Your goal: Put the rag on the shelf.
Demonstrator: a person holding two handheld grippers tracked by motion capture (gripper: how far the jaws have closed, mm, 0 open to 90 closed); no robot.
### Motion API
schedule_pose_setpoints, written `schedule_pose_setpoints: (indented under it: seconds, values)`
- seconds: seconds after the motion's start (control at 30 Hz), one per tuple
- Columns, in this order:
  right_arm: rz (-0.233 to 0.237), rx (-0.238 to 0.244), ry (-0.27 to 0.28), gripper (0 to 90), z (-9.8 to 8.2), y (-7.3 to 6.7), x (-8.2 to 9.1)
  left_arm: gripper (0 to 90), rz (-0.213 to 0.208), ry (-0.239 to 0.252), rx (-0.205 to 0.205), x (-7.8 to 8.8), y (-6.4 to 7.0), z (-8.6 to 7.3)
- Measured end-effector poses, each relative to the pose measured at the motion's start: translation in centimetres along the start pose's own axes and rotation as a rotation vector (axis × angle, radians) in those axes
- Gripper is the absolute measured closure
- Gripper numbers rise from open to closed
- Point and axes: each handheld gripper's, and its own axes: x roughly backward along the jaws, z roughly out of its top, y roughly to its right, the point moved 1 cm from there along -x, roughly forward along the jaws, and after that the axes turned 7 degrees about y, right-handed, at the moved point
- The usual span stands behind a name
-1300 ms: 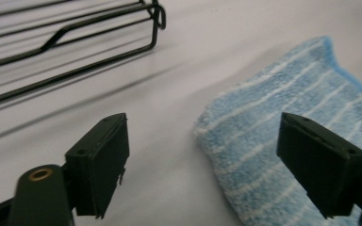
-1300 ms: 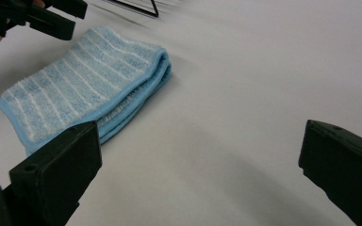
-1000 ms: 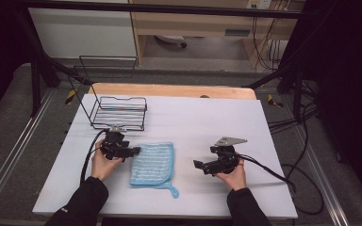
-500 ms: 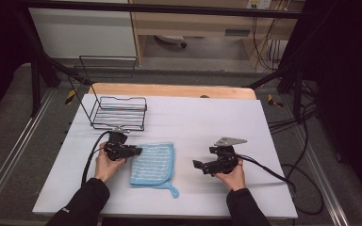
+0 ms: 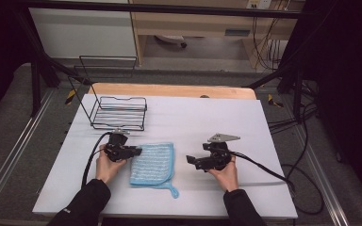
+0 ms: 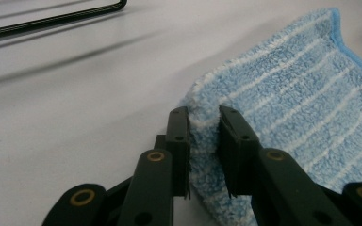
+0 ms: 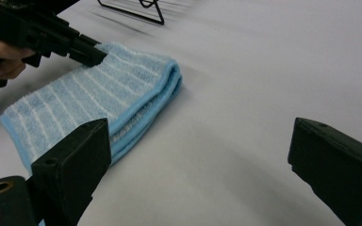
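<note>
On the white table [image 5: 264, 141], a dark room's black cables [image 5: 306, 155] trail.

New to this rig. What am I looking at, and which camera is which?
No robot arm here: a person holds two-jaw tongs in each hand at a white table. The high view looks down from above; the two close-ups come from cameras riding on each pair of tongs. On the table lie a folded blue striped cloth and a black wire rack. The left tongs have just been closing and now pinch the cloth's edge between their pads. The right tongs stand wide open beside the cloth, with nothing between their jaws.
</note>
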Motion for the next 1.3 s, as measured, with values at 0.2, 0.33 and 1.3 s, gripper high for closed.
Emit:
schedule_pose_setpoints:
  seconds: [0.2, 0.33, 1.3]
  values:
    - [0.004, -0.001, -0.001, 14.2, 1.1, -1.0, -2.3, 74.7, 0.003, -0.001, -0.008, 0.0, 0.1, 0.0]
    - [-0.003, -0.009, -0.026, 19.4, 1.7, -1.5, -4.6, 74.7, 0.006, 0.002, -0.011, 0.0, 0.1, 0.0]
    - [0.042, -0.073, -0.181, 70.5, 1.1, -2.2, -9.5, 74.6, 0.001, 0.011, -0.041, 0.0, 0.2, -0.1]
